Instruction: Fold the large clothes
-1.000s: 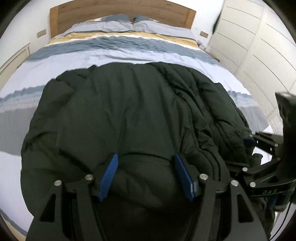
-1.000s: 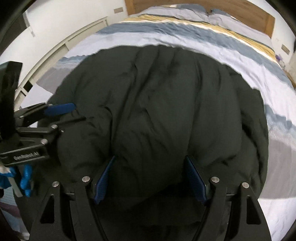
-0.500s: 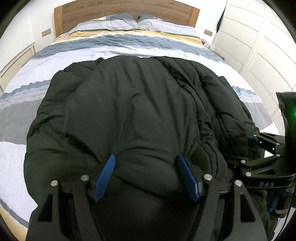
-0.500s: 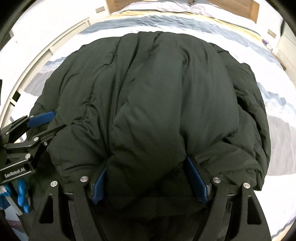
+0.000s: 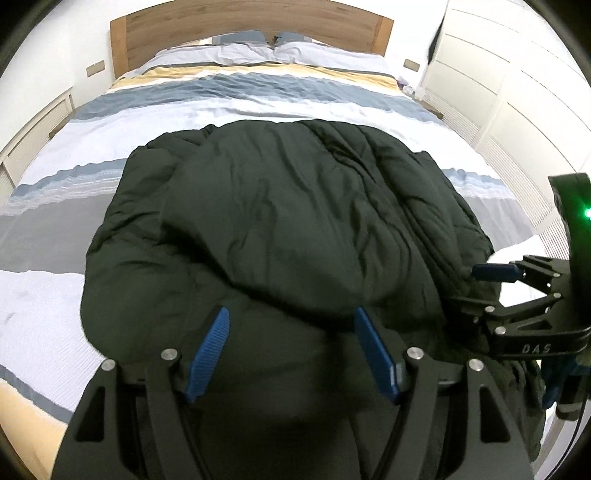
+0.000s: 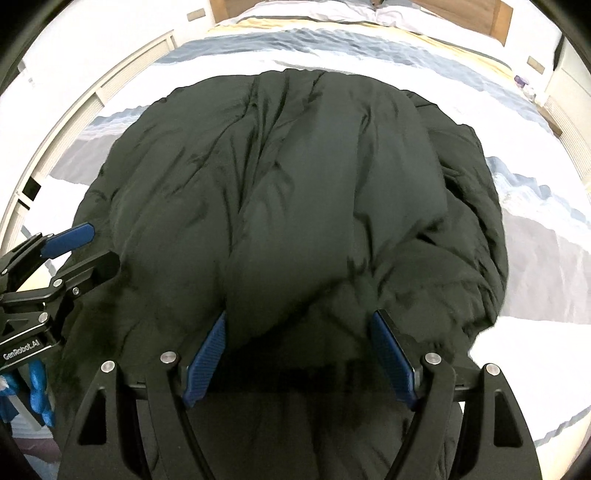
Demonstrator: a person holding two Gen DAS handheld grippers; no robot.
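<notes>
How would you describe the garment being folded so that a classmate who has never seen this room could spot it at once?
Start at the wide bed with the wooden headboard. On its striped duvet, toward the foot end, lies a bulky puffer coat. It is the only dark, quilted thing on pale bedding.

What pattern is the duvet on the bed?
Wide stripes of white, blue-grey and yellow, clearest in the left wrist view.

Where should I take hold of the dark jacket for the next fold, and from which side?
Probably the jacket's puffy near hem, one bunch per tongs, coming from the foot of the bed. That edge bulges up toward both wrist cameras; the far edge lies flat on the bedding.
</notes>
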